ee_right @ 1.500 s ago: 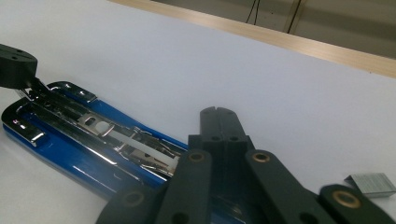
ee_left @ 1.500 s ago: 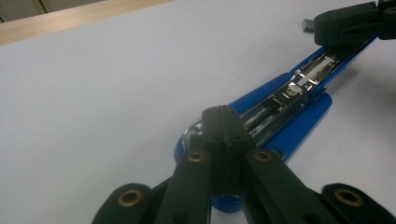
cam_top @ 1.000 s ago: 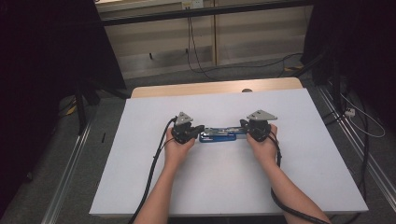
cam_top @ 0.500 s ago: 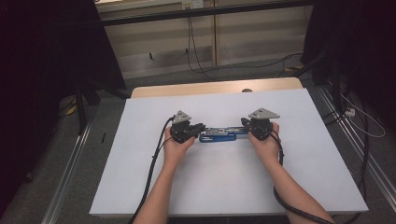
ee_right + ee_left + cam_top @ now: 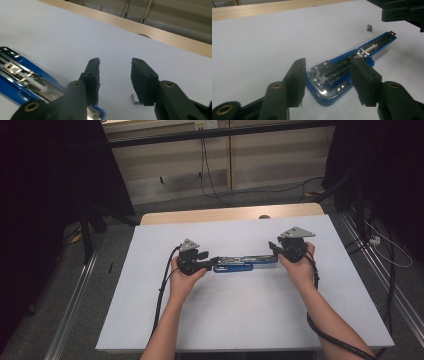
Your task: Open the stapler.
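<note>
Left gripper (image 5: 325,82): jaws spread and just been opening; the near end of the stapler sits in the gap, the pads not pressing on it. In the high view the left gripper (image 5: 197,262) lies at the stapler's left end, held in the person's left hand (image 5: 182,280).
Right gripper (image 5: 115,80): jaws spread and just been opening, nothing between them but bare table cover. In the high view the right gripper (image 5: 290,249) is at the stapler's right end, gripped by the right hand (image 5: 300,267).
Stapler (image 5: 347,72): blue, folded out flat, its shiny metal rail facing up; it lies on the white table cover between the two grippers, running left to right near the table's middle (image 5: 240,264). From the right gripper view the stapler (image 5: 22,80) passes to the left of and under that gripper's jaws.
Small grey bit (image 5: 369,27): lies on the cover just beyond the stapler's far tip, apart from it; what it is cannot be told.
Table cover (image 5: 240,320): white sheet over most of the table top.
Wooden table edge (image 5: 225,214): bare strip along the far side.
Cables on the floor (image 5: 215,175): beyond the table, against the pale wall panels.
</note>
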Available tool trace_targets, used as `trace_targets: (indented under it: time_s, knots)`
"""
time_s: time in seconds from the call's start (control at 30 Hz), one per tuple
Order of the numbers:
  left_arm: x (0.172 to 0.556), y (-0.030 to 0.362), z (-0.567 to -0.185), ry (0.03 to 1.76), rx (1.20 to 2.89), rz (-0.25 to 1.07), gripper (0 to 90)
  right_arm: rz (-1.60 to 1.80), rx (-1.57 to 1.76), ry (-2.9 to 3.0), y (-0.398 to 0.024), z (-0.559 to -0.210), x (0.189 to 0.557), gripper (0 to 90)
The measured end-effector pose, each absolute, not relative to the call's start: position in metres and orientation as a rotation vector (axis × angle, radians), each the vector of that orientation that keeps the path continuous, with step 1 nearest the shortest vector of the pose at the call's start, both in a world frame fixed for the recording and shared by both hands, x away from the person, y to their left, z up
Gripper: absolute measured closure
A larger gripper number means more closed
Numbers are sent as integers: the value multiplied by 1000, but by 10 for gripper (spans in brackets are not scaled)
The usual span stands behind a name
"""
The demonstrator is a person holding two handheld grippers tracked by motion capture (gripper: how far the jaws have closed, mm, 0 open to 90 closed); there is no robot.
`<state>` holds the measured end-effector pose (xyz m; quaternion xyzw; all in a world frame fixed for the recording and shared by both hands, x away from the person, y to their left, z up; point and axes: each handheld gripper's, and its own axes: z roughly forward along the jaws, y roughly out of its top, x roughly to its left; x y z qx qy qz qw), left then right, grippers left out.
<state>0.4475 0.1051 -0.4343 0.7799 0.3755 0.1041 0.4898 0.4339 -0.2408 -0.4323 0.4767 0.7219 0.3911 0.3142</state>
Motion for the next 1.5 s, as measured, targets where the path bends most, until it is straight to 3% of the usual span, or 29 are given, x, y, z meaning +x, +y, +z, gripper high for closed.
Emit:
trace_targets:
  time_s: [0.3,0.47,1.0,1.2,1.5]
  knots:
    - [445,110,-433,952,1909,265,271,970,1349,1873,-265,-439,438,375]
    - [445,111,-433,959,1917,264,221,932,1389,1877,-272,-449,442,334]
    - [447,119,-433,1007,1908,289,181,893,1447,1894,-272,-463,451,355]
    - [447,120,-432,1003,1915,300,175,882,1457,1892,-267,-463,453,490]
    - [446,121,-431,1002,1924,315,169,869,1453,1900,-262,-466,453,509]
